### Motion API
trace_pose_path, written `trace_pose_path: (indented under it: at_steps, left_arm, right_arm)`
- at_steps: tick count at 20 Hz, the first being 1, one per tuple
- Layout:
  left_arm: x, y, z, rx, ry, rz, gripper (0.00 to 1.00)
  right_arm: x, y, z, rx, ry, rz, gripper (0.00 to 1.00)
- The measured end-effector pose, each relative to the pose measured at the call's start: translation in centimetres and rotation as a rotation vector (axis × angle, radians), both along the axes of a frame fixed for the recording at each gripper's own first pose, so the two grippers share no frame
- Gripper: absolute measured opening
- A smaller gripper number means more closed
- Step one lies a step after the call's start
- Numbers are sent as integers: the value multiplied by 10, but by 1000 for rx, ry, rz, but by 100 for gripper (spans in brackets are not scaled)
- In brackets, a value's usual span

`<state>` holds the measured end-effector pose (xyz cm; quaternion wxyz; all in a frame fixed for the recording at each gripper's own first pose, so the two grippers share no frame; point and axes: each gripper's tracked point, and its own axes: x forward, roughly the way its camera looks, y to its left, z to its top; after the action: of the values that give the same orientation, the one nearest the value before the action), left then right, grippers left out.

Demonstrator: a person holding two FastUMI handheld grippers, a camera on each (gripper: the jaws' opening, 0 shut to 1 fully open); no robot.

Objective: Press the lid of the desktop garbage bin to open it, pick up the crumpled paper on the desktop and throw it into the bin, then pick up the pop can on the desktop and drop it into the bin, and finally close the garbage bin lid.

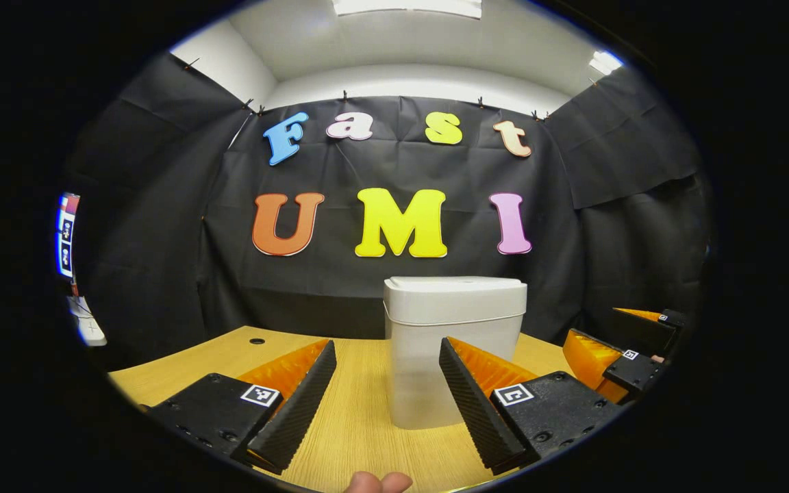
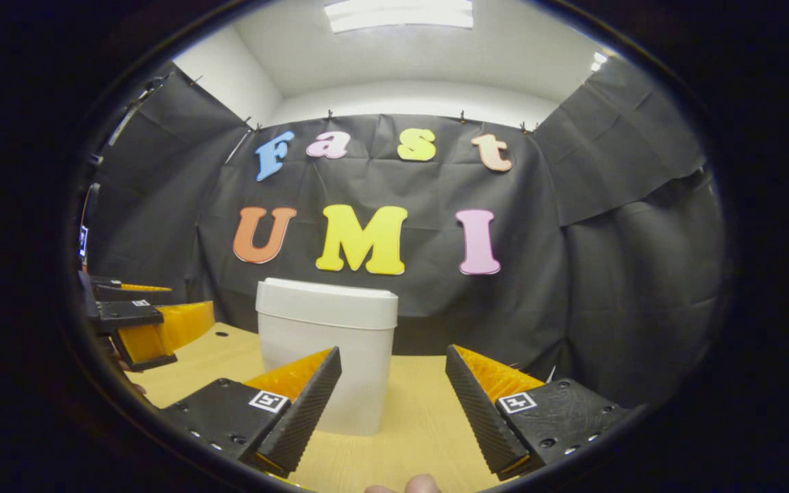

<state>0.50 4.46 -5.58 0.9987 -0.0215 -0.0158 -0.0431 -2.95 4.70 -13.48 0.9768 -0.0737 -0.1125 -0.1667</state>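
A white plastic desktop garbage bin (image 1: 455, 342) with a rounded rectangular body stands upright on the pale wood-grain counter (image 1: 360, 418), its flat white lid (image 1: 456, 286) down and seated on the rim. In the left gripper view the bin sits straight ahead, just beyond the left tool (image 1: 386, 366), whose two ribbed fingers are spread wide apart with nothing between them; the bin's lower body shows through the gap, and the finger on the right of the view overlaps the bin's front corner in the picture, though contact cannot be told. At the right edge of that view the right tool (image 1: 614, 342) hovers beside the bin, above the counter. In the right gripper view the bin (image 2: 326, 356) stands ahead and left of centre, with its lid (image 2: 329, 294) closed; the right tool (image 2: 393, 373) is likewise spread open and empty, low over the counter (image 2: 422, 411). The left tool (image 2: 141, 318) appears at the left edge of this view, on the far side of the bin. A small dark round hole (image 1: 257, 340) is set in the counter near its back left part. A fingertip (image 1: 377, 482) of the holding hand peeks in at the bottom edge of the left gripper view.
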Motion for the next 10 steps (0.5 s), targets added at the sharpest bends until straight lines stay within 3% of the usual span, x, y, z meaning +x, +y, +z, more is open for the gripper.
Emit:
trace_pose_path:
  at_steps: [10]
  left_arm:
    - [-1, 2, 1, 2, -4, 18, 98]
  right_arm:
    - [5, -7, 3, 25, -2, -32, 98]
